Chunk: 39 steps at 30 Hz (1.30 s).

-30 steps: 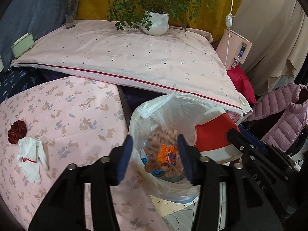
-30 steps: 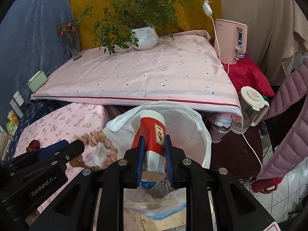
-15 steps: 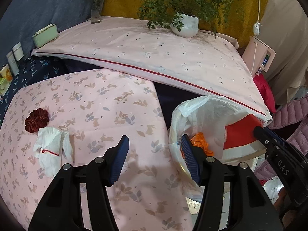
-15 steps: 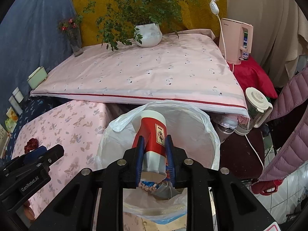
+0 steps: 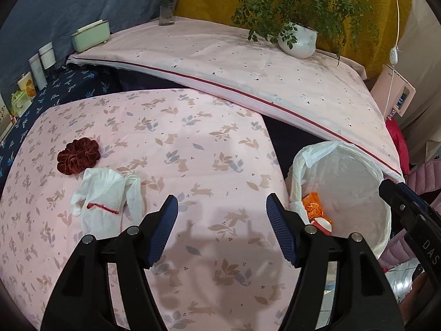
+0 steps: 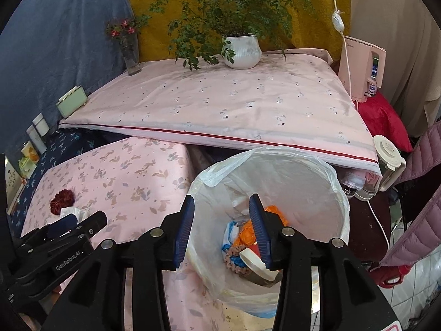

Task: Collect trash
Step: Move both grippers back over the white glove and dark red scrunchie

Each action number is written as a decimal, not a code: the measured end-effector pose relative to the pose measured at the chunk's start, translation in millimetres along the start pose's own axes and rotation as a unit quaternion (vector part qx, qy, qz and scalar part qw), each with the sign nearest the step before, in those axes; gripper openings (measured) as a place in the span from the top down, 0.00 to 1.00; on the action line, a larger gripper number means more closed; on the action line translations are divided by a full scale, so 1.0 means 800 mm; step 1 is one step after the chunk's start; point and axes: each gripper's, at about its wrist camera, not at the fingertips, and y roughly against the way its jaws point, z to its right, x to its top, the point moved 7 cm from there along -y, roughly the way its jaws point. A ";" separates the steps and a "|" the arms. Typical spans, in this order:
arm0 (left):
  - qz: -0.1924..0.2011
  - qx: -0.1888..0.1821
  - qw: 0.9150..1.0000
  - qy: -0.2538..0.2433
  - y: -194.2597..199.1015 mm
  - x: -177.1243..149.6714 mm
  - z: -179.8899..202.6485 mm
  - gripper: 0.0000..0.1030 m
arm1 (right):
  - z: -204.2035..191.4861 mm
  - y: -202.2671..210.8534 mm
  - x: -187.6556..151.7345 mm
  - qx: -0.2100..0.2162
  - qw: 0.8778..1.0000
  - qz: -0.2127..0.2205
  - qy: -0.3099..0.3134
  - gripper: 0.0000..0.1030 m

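My right tongs [image 6: 222, 215] hang over the white-lined trash bin [image 6: 325, 176], their jaws having just been opening, with nothing between the blue pads. Directly below them the red paper cup [image 6: 255, 262] lies on its side inside the bin, on top of orange wrappers [image 6: 271, 211] and a brown scrunchie [image 6: 234, 260]. My left tongs [image 5: 222, 212] hover over the rabbit-print pink surface [image 5: 193, 143], jaws wide and just widened further, holding nothing. Ahead and to their left on that surface lie a white glove [image 5: 106, 195] with a red trim line and, touching its far edge, a dark red scrunchie [image 5: 78, 158]. The bin stands just beside the surface's right edge. Behind, a potted fern [image 5: 299, 40] and a vase of flowers [image 5: 166, 5] stand on a second pink-covered surface [image 5: 248, 71].
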 end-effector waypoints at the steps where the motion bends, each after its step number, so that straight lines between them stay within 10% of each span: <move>1: 0.000 0.002 1.000 0.003 0.000 0.000 -0.006 0.39 | -0.008 0.000 -0.001 0.003 1.000 -0.001 0.003 0.60; 39: 0.000 0.108 0.989 0.105 0.009 -0.018 -0.275 0.30 | -0.249 -0.042 -0.064 0.101 0.990 -0.061 0.078 0.39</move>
